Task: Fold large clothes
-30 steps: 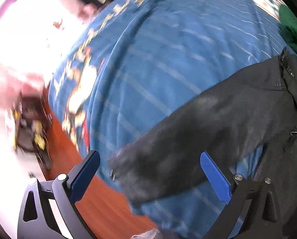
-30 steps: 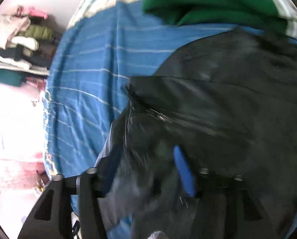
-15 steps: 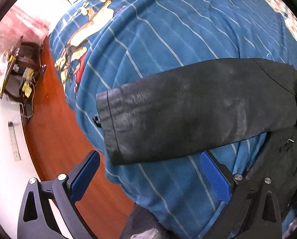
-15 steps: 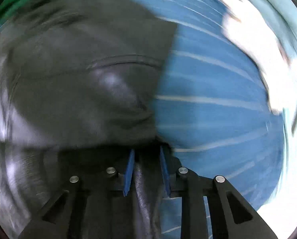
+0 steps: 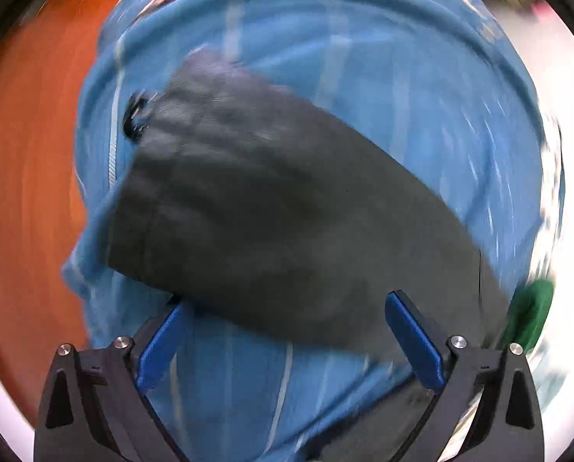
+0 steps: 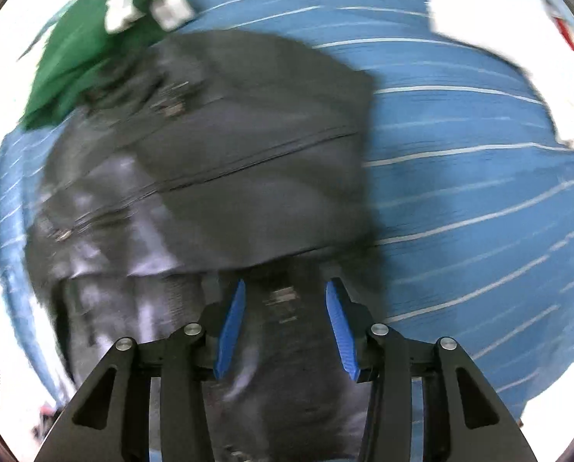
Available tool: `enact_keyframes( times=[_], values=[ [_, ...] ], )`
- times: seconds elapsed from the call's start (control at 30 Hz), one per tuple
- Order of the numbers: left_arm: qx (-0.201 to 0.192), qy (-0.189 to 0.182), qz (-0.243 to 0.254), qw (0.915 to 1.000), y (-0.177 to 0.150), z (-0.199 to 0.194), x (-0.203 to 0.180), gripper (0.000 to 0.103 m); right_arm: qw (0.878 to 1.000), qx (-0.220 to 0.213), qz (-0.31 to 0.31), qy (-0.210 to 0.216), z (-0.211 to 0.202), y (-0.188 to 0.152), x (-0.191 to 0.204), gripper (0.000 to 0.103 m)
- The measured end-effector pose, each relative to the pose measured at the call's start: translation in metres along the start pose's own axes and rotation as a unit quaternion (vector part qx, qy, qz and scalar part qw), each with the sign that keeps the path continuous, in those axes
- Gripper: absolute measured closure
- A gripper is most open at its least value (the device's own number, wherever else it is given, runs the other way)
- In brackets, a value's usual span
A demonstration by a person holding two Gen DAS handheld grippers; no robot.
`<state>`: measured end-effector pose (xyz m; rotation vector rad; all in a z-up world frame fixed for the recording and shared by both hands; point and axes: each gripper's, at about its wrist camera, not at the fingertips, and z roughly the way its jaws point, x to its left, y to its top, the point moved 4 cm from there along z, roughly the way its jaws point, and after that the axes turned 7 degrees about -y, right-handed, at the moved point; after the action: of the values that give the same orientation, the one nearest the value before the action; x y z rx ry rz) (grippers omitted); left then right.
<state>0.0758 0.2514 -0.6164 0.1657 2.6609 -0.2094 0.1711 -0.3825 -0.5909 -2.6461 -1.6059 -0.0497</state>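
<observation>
Clearly, in the left wrist view, the left gripper (image 5: 285,340) stands wide apart and holds nothing. A black jacket (image 5: 271,227) sleeve runs from about 10 o'clock down to 4 o'clock across a blue striped bedspread (image 5: 383,88). Its cuff end, with a small snap (image 5: 135,117) at the edge, lies toward 9 o'clock; the lower edge of the sleeve passes just above the blue fingers (image 5: 160,346). A strip of orange-brown floor (image 5: 29,161) shows at 9 o'clock and a green garment (image 5: 529,319) at 4 o'clock. The frame is blurred.

In the right wrist view, the right gripper (image 6: 287,331) is partly apart, with dark jacket (image 6: 225,161) material lying between the fingers (image 6: 231,331); whether they pinch it I cannot tell. The jacket body fills 9 to 12 o'clock, a zip line crossing it, on the bedspread (image 6: 479,192). The green garment (image 6: 79,65) sits at 11 o'clock.

The jacket looks leather-like: probably heavy, fairly stiff and smooth, so it should hold a crease but may slip from a shallow pinch. The cuff hem and the doubled hem edge seem the best places to take hold.
</observation>
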Motion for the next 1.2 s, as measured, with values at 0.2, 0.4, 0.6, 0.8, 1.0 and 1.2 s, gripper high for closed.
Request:
enact_keyframes(
  times=[0.2, 0.4, 0.6, 0.8, 1.0, 1.2],
  values=[
    [-0.106, 0.073, -0.029, 0.9913, 0.031, -0.023, -0.002, 0.081, 0.998, 0.029, -0.050, 0.027, 0.023, -0.021, 0.094, 0.057],
    [-0.207, 0.116, 0.150, 0.9597, 0.044, -0.078, -0.088, 0.094, 0.982, -0.026, -0.171, -0.080, 0.035, -0.028, 0.198, 0.045],
    [-0.271, 0.120, 0.326, 0.8979, 0.021, -0.105, -0.177, 0.095, 0.960, -0.088, -0.213, -0.156, 0.043, -0.019, 0.256, 0.016],
    [-0.286, 0.116, 0.448, 0.8388, -0.010, -0.109, -0.228, 0.096, 0.967, -0.094, -0.190, -0.139, 0.043, -0.006, 0.273, 0.016],
    [-0.275, 0.083, 0.540, 0.7908, -0.074, -0.102, -0.292, 0.097, 0.981, -0.087, -0.137, -0.103, 0.039, 0.019, 0.255, 0.016],
    [-0.183, 0.001, 0.646, 0.7412, -0.196, -0.064, -0.355, 0.097, 0.993, -0.064, -0.040, -0.091, 0.024, 0.022, 0.157, 0.016]
  ],
)
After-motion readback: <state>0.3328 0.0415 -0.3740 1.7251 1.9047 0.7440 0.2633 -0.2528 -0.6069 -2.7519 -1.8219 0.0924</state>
